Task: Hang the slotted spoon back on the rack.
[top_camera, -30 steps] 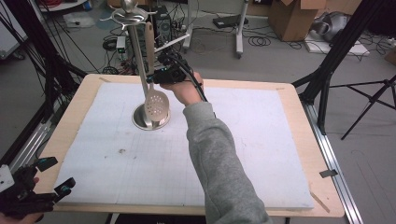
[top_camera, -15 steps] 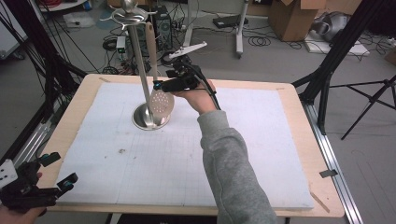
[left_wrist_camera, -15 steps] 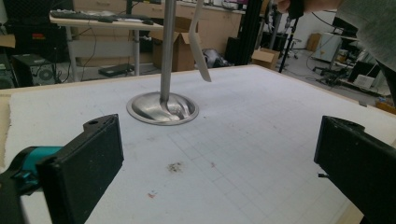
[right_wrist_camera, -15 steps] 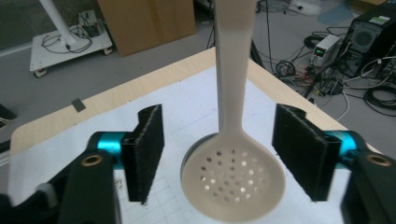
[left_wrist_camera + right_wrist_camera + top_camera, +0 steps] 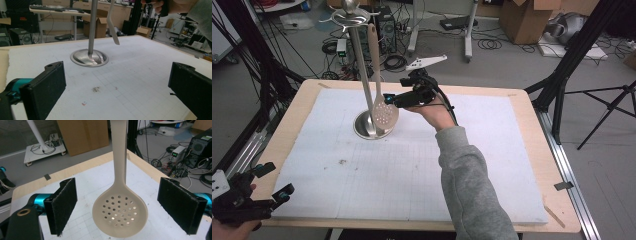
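Observation:
A beige slotted spoon (image 5: 385, 114) hangs by its handle from a metal stand (image 5: 362, 75) with a round base (image 5: 362, 131) at the back left of the white mat. My right gripper (image 5: 395, 100) is held just right of the spoon's bowl, level with it, and is open. In the right gripper view the spoon (image 5: 120, 216) hangs straight ahead of the right gripper (image 5: 121, 206), whose pads (image 5: 62, 205) do not touch it. My left gripper (image 5: 274, 182) is open at the table's near left corner. From the left gripper (image 5: 120, 92) I see the stand (image 5: 92, 25) and spoon (image 5: 113, 30) farther off.
A white gridded mat (image 5: 412, 175) covers a wooden table (image 5: 532, 120). Black frame posts (image 5: 257, 65) and a rail (image 5: 242, 150) stand at the left, a tripod (image 5: 607, 115) at the right. Cables and boxes lie on the floor behind.
My right gripper has drawn back a little to the right and toward me, away from the stand. The left gripper has shifted slightly to the right at the near corner.

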Motion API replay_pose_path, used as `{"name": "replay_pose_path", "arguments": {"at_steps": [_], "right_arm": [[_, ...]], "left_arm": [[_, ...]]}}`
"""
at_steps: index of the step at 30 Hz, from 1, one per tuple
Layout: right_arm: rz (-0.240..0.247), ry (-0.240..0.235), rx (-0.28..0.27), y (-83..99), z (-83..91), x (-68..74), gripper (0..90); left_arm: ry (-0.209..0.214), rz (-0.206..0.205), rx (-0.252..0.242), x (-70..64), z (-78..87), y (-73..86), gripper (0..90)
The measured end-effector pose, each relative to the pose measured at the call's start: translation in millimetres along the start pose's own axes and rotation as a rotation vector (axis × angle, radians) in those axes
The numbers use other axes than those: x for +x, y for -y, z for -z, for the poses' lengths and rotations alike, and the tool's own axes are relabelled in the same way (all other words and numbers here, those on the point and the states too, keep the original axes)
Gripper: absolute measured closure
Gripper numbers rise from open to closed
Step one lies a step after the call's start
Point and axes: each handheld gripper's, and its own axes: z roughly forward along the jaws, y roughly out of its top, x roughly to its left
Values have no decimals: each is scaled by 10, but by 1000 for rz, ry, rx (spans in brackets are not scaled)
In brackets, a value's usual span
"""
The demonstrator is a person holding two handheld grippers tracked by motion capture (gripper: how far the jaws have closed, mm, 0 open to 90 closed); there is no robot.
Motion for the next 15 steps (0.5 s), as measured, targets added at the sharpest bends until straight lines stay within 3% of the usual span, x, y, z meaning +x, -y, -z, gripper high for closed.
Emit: {"name": "replay_pose_path", "arguments": {"at_steps": [15], "right_arm": [[12,-2,-8,251,164,4,154]], "left_arm": [[3,-2,-3,-11,-35,2,17]]}}
